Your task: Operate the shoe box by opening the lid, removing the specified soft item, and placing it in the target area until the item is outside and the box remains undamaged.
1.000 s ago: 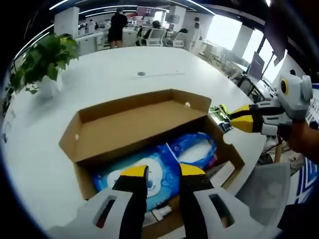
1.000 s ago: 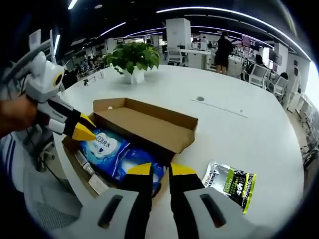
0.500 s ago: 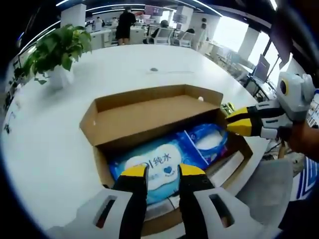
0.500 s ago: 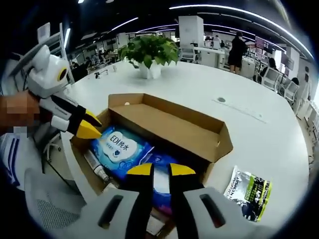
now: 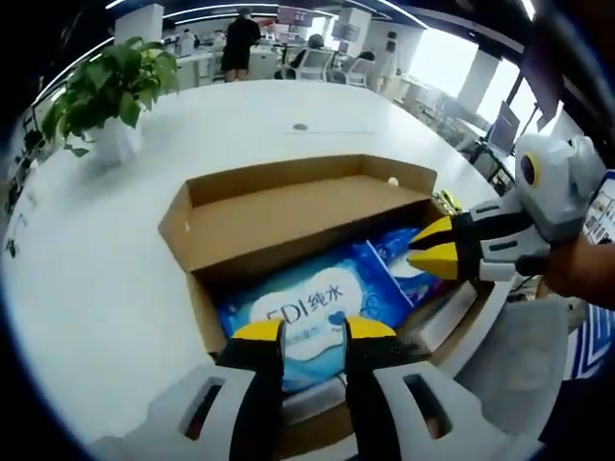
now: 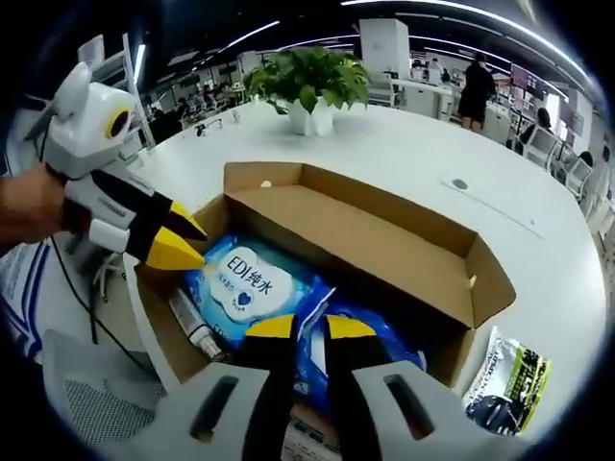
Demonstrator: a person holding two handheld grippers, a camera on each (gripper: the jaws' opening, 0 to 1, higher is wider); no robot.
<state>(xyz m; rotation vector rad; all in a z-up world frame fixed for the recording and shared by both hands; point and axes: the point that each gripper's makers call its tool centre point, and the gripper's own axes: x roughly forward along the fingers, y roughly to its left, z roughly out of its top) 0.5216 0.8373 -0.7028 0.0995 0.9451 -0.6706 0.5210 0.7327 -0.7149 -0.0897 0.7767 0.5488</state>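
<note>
The shoe box sits near the table's edge with its lid already folded back, so the step in hand is lifting out the soft item. That is most likely the blue wipes pack lying flat in the box, label up, with a second blue pack beside it.

The left gripper hovers just over the wipes pack, jaws slightly parted and gripping nothing. The right gripper hangs over the second pack, jaws nearly together and empty as well; whether its tips touch the plastic is hard to tell from these angles.

To do this well, one gripper should pinch a loose edge or corner of the pack and raise it straight up, clear of the cardboard walls. The other could steady the box rim lightly, without crushing it. A small tube lies along the box wall beside the wipes pack and should stay put.

The table is white and round-edged. A green-and-black pouch lies just beside the box, and a potted plant stands well beyond it. Past the plant lies an open office with desks, chairs and people.
</note>
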